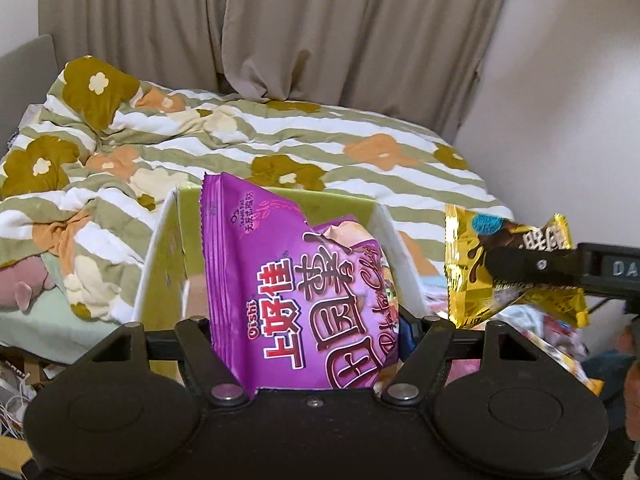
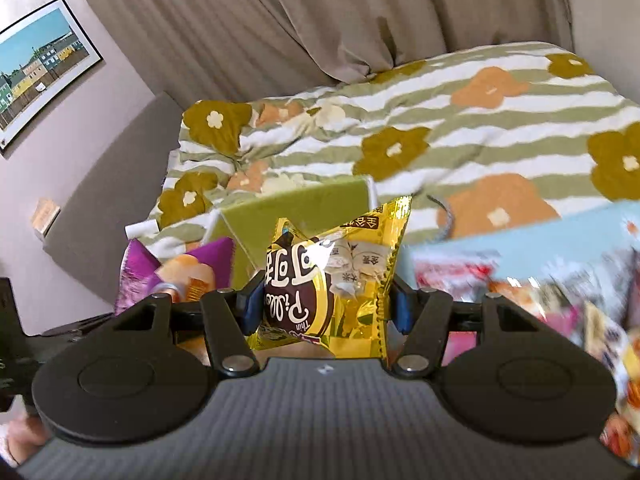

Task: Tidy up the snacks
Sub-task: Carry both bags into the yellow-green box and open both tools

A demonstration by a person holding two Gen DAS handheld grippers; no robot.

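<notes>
A purple Oishi chip bag (image 1: 280, 280) stands upright between the fingers of my left gripper (image 1: 306, 320), which is shut on it. Just behind the bag is a box with a green inside and white walls (image 1: 160, 248). My right gripper (image 2: 325, 304) is shut on a gold snack packet (image 2: 360, 264) with a brown round logo. From the left wrist view that packet (image 1: 468, 280) hangs at the right, pinched by a black finger (image 1: 520, 266). From the right wrist view the purple bag (image 2: 136, 276) is at the left, and the green box (image 2: 296, 216) lies behind both.
A bed with a green-striped flowered quilt (image 1: 280, 140) fills the background below beige curtains (image 1: 280, 32). A light blue box (image 2: 520, 240) with several blurred snack packets sits to the right. A pink plush toy (image 1: 20, 284) lies at the left. A framed picture (image 2: 40, 64) hangs on the wall.
</notes>
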